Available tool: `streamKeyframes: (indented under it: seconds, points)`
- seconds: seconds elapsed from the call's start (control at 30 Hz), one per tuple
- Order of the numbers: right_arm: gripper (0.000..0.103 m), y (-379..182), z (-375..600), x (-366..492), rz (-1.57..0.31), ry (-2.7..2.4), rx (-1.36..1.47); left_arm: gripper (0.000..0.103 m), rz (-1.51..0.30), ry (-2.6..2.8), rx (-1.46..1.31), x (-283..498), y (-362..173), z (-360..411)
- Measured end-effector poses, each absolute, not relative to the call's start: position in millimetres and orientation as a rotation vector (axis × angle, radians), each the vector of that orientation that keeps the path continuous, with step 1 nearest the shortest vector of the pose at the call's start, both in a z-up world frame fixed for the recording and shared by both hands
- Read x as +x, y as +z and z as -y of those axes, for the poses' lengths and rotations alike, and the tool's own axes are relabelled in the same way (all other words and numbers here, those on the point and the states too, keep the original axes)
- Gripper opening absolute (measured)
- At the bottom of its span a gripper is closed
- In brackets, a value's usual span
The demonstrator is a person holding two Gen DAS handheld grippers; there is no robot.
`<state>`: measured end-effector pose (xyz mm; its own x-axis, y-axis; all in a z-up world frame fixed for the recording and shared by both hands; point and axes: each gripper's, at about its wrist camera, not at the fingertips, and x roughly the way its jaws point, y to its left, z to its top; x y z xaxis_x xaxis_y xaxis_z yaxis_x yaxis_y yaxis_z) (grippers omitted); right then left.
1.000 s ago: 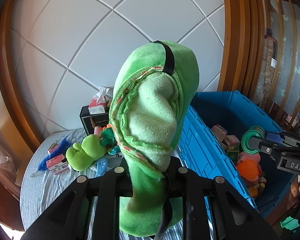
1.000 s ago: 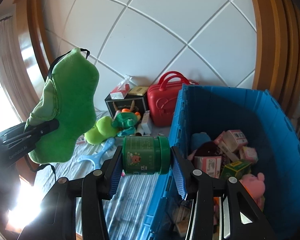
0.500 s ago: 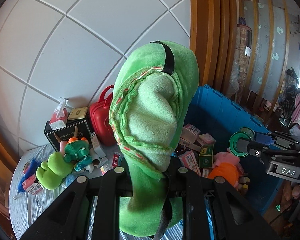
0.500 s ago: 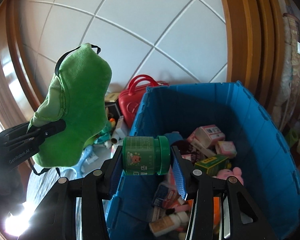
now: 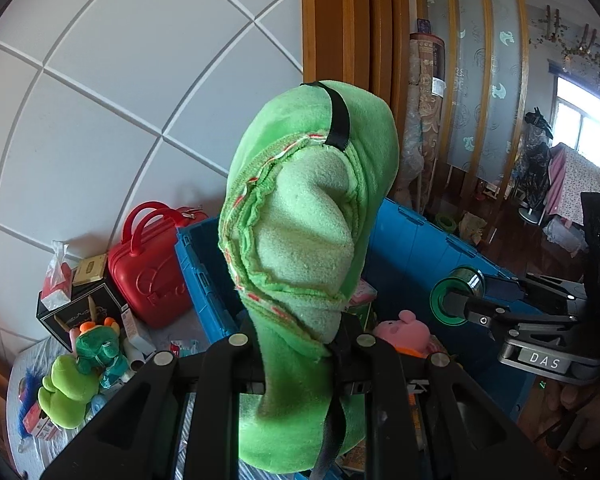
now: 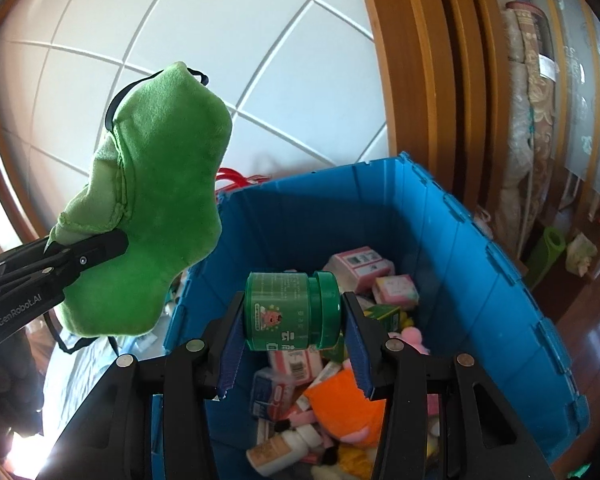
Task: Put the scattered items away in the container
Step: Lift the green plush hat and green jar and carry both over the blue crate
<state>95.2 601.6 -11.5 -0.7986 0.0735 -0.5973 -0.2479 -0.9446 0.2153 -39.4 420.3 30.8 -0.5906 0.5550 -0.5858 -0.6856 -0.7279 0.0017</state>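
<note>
Green plush eye mask point(image 5: 312, 220): the left gripper point(image 5: 300, 344) is pinching it at its lower end, jaws fully closed on the fabric; the mask is standing up ahead of the fingers with its black strap point(image 5: 338, 120) across the top. Green jar point(image 6: 290, 310): the right gripper point(image 6: 292, 344) is clamping it sideways between the blue pads point(image 6: 230, 350), lid toward the right pad.

Blue crate point(image 6: 512, 292): sitting ahead of and below both grippers. The jar is hanging over its open interior, above the boxes, bottles and an orange plush point(image 6: 340, 404) already inside. The mask, seen from the right wrist, is hovering up and left of the jar, over the crate's left rim.

Step in hand, as judged: carrying both items to the drop-off. Next move probably calls for releasing the jar over the pile, and bringing the mask further inward past the rim before letting go.

Versus one second earlier: both views are now centring on the crate rather than the tabletop; the leftover toys, including a green plush point(image 5: 66, 392), and the red case point(image 5: 152, 268) are sliding toward the left edge. Both grips unchanged.
</note>
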Motion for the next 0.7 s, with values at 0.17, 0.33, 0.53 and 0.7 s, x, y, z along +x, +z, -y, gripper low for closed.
streamKeyframes:
  seconds: [0.17, 0.33, 0.53, 0.7]
  points:
    - [0.045, -13, -615, 99, -0.438, 2.767, -0.898, 0.019, -0.31, 2.265, -0.725, -39, 33, -440]
    - [0.045, -16, -625, 99, -0.446, 2.746, -0.892, 0.019, -0.319, 2.244, -0.731, -42, 31, -455]
    - [0.045, -20, -635, 102, -0.459, 2.72, -0.897, 0.019, -0.325, 2.229, -0.737, -46, 28, -464]
    - [0.045, -22, -643, 103, -0.465, 2.703, -0.899, 0.019, -0.326, 2.212, -0.741, -46, 26, -472]
